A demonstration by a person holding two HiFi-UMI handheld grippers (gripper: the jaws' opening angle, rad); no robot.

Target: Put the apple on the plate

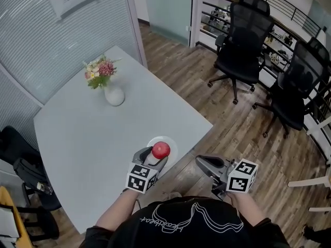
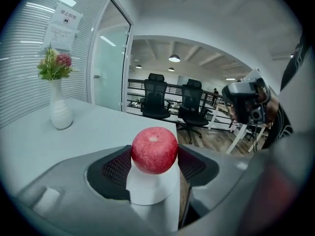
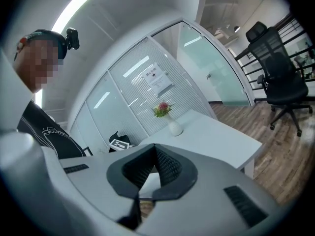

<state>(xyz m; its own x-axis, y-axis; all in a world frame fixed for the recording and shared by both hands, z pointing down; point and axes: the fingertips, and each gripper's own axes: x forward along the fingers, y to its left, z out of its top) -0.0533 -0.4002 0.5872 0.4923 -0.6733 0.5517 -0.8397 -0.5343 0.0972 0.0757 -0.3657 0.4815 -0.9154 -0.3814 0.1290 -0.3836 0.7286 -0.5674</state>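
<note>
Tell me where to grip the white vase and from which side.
Take the vase by its narrow neck, just under the flowers, coming in level from the side nearest the person. It stands upright, the flowers block a grip from above, and the neck is slimmer than the rounded body, so jaws probably close on it more surely.

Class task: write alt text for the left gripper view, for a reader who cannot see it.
A red apple is clamped between two dark padded fingers, just over a small white plate near the edge of a pale table. Behind, at left, stands a white vase of flowers; black office chairs are farther back.
</note>
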